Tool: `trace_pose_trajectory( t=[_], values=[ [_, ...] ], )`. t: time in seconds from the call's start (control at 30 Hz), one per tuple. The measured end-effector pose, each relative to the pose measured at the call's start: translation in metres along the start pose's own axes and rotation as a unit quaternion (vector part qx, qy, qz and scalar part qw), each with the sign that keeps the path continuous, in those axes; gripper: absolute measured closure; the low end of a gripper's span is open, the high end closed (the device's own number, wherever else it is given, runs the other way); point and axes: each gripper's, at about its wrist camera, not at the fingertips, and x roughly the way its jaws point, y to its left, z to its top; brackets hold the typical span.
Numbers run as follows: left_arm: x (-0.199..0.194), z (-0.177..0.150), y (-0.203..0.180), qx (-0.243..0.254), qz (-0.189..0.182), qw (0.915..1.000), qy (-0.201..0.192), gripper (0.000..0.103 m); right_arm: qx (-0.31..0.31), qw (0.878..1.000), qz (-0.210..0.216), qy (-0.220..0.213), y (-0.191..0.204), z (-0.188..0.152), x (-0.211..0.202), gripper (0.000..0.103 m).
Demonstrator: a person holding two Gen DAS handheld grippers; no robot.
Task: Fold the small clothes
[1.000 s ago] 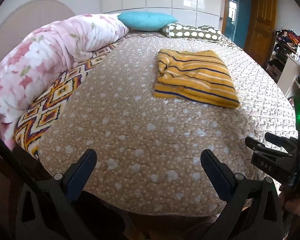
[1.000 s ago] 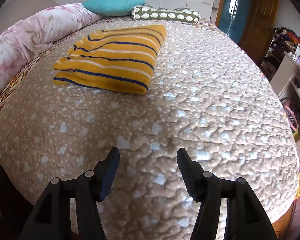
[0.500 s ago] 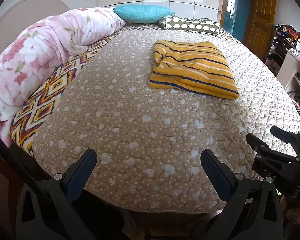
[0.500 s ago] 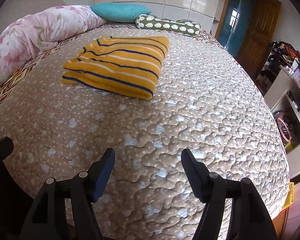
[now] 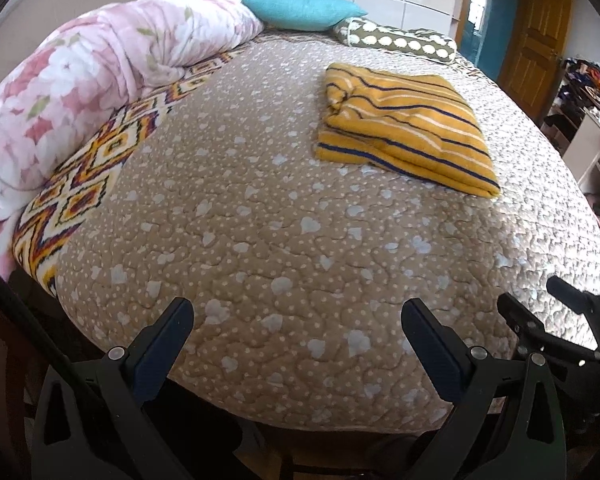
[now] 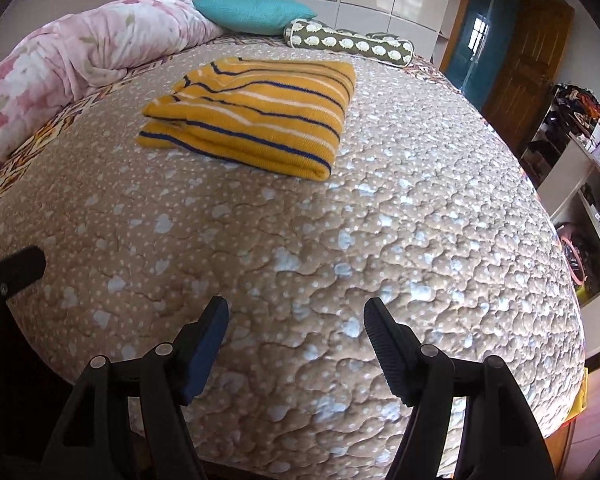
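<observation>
- So, both claws are pulling back toward the foot of the bed [image 5: 284, 264] compared with a second ago; the whole quilt is showing more now.
- Left claw [image 5: 296, 334] is hanging wide apart, holding nothing.
- Right claw [image 6: 296, 330] is also spread apart and empty.
- Striped yellow sweater [image 6: 252, 112] is lying folded mid-bed, well apart from both claws, same spot as before.
- Looks to me like this one's finished.

On the bed [image 5: 300, 260]: one folded striped garment [image 5: 404, 128], one pink floral duvet [image 5: 92, 80] (rolled along its edge), one teal pillow [image 5: 300, 10], one patterned bolster [image 5: 400, 42]
</observation>
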Motion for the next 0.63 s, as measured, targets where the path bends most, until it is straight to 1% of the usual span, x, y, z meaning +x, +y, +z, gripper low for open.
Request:
trace_pose_trajectory(
  t=[0.17, 0.27, 0.37, 0.47, 0.63],
  values=[
    [0.003, -0.002, 0.001, -0.002, -0.007, 1.0, 0.004, 0.0, -0.003, 1.0, -0.008, 0.006, 0.003, -0.002, 0.002, 0.028],
    [0.004, -0.003, 0.0, -0.002, -0.01, 0.9999, 0.004, 0.0, -0.013, 0.999, -0.029, 0.008, 0.006, -0.003, 0.004, 0.028],
    [0.007, -0.004, -0.001, 0.0, -0.007, 0.9999, 0.009, 0.0, -0.022, 0.999, -0.04, 0.006, 0.009, -0.003, 0.003, 0.027],
    [0.009, -0.005, -0.004, 0.003, -0.005, 0.9999, 0.013, 0.0, -0.028, 0.999, -0.041, 0.002, 0.01, -0.004, 0.001, 0.025],
    [0.014, -0.002, -0.01, 0.016, -0.008, 0.9998, 0.013, 0.0, -0.023, 0.999, -0.032, 0.005, 0.008, -0.003, 0.004, 0.024]
  ],
)
